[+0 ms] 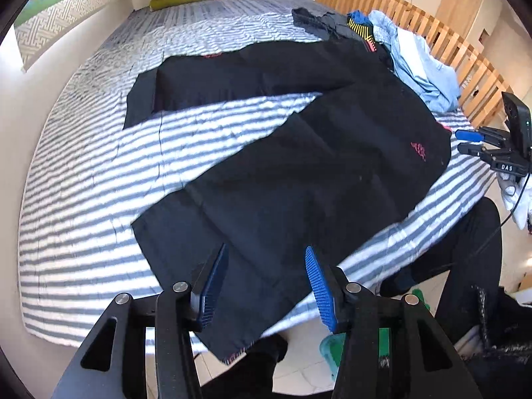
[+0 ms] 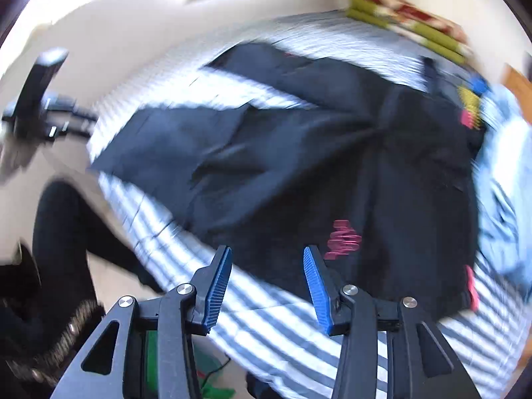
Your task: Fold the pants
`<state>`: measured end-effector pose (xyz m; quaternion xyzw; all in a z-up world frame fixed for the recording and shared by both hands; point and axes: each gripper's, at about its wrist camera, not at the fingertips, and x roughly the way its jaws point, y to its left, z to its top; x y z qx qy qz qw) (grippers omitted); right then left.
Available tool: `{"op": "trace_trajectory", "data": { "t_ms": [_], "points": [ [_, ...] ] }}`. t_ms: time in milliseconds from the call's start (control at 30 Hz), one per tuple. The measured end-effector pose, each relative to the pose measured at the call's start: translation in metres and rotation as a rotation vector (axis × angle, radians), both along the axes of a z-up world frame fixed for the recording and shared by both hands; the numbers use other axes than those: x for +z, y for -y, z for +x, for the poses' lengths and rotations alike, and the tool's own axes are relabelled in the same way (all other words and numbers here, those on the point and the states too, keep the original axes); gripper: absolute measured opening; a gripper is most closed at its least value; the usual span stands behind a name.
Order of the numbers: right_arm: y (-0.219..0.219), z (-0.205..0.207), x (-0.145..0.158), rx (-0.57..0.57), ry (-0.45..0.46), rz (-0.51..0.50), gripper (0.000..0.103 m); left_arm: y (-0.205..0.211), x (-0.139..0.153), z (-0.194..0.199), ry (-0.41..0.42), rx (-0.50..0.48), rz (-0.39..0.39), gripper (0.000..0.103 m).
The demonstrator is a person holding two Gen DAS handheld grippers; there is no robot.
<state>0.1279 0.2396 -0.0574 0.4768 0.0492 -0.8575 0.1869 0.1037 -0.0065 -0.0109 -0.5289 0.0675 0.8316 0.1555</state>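
- Pants (image 1: 299, 153): black, spread flat on the bed (image 1: 83, 173) ahead of both claws, legs splayed apart in a V with striped cover showing between them; the waist end, with a pink logo (image 1: 418, 151), lies toward the right claw's side. No fold is made yet, by my reading.
- Bed: striped cover, running away ahead of the claws; the near leg's cuff hangs slightly over the near edge, under the left claw.
- Clothes pile (image 1: 409, 50): light blue and dark garments heaped beyond the waist, touching or overlapping the pants. No containers are in view.
- Left claw (image 1: 267, 279): jaws apart, nothing between the pads, above the near leg's lower end.
- Right claw (image 2: 267, 279): jaws likewise apart and empty, above the bed edge just short of the waist and logo; this view is blurred.
- Risks: the overhanging cuff could slide off the bed if the near leg is tugged from one end only. Pinching a single layer would let the leg twist and crease. With the legs splayed, bringing one over the other may land it skewed. A grab at the waist could snag the pile beside it.
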Motion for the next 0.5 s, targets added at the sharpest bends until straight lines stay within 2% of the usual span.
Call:
{"op": "trace_trajectory", "data": {
  "t_ms": [100, 200, 267, 400, 500],
  "points": [
    [-0.068, -0.009, 0.013, -0.247, -0.065, -0.045, 0.041, -0.036, 0.01, -0.037, -0.054, -0.047, -0.013, 0.052],
    [-0.128, -0.03, 0.012, -0.395, -0.064, -0.119, 0.041, -0.081, 0.006, -0.076, -0.068, -0.107, 0.001, 0.052],
    [-0.151, -0.045, 0.003, -0.443, -0.048, -0.161, 0.041, -0.113, -0.007, -0.098, -0.049, -0.149, 0.021, 0.052],
    [-0.178, -0.083, -0.024, -0.491, -0.003, -0.174, 0.041, -0.173, -0.041, -0.132, -0.001, -0.253, 0.05, 0.052],
    [-0.182, -0.113, -0.048, -0.493, 0.036, -0.143, 0.042, -0.207, -0.077, -0.147, 0.041, -0.326, 0.018, 0.052]
  ]
}}
